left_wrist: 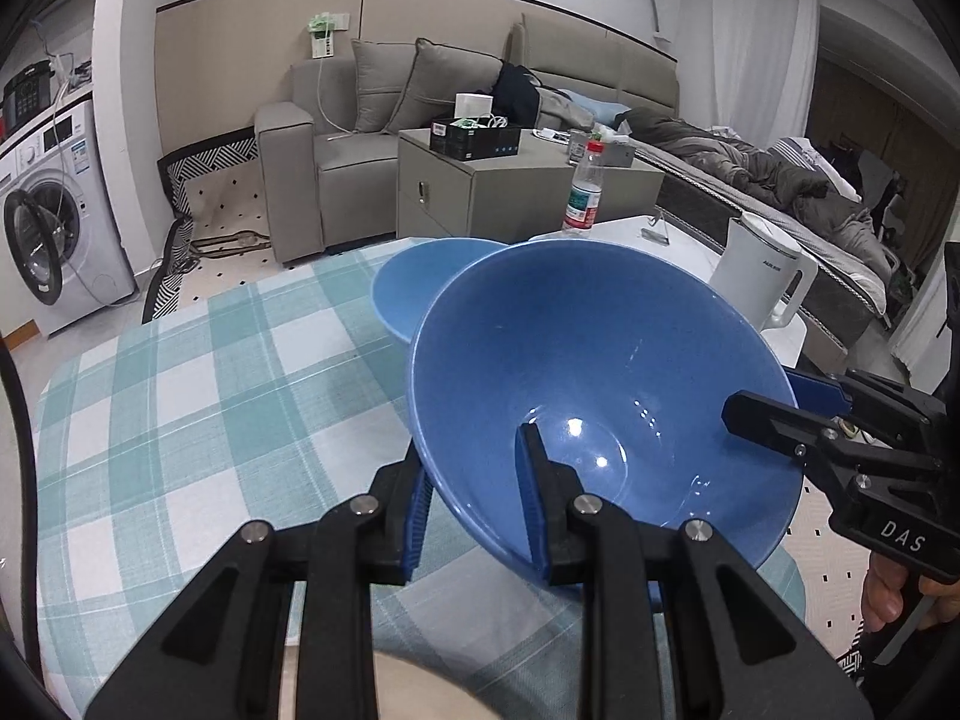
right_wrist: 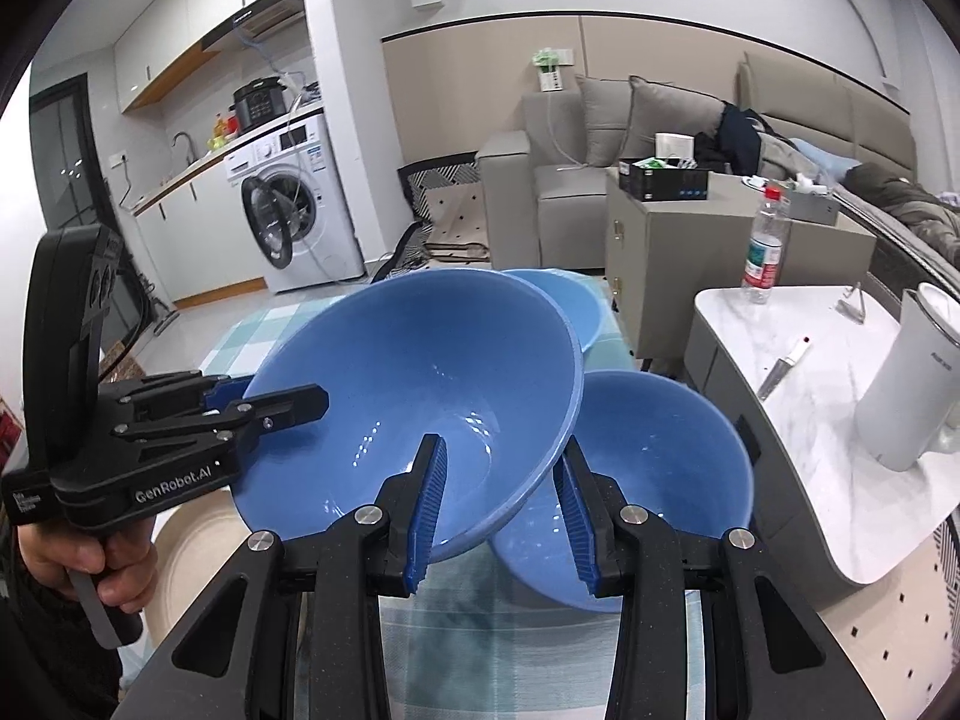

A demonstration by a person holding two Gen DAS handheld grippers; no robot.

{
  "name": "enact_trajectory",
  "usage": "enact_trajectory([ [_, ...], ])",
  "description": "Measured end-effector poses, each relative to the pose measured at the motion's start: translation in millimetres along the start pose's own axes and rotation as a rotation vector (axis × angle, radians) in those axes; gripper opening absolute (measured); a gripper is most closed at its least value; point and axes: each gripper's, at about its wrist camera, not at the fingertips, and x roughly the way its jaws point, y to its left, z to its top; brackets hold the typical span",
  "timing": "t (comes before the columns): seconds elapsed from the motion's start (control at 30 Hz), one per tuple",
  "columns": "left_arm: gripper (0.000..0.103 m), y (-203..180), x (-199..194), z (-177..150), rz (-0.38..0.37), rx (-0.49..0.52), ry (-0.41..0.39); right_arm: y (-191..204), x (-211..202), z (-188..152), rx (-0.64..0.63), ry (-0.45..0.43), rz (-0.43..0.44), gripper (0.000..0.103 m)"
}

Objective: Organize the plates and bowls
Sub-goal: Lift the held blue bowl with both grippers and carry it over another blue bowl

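- The big bowl [right_wrist: 414,396] is in the air over the checked cloth [left_wrist: 180,396], tilted, held at two opposite spots on its rim.
- It looks glazed ceramic: stiff, fairly heavy, glossy and so likely slippery, and it would chip or break if dropped or knocked.
- The rim is the only real handhold; each pinch has one pad inside the wall and one outside.
- The left gripper [left_wrist: 474,510] is clenched on the near rim in its own view.
- The right gripper [right_wrist: 501,504] straddles the opposite rim; its inner pad lies on the wall, while the outer one looks a little apart, so that hold is probably looser.
- A second bowl [right_wrist: 654,462] sits just under and beside the raised one, behind the right gripper's outer finger; a third bowl [left_wrist: 420,282] rests farther back on the cloth.
- A kettle [right_wrist: 912,384] and bottle [right_wrist: 765,246] stand on the white table [right_wrist: 798,420], well apart.
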Motion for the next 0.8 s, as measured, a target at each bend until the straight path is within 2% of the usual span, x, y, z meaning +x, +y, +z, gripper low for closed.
enact_trajectory([
  [0.8, 0.025, -46, 40, 28, -0.066, 0.051, 0.014, -54, -13, 9, 0.079, -0.029, -0.083, 0.039],
])
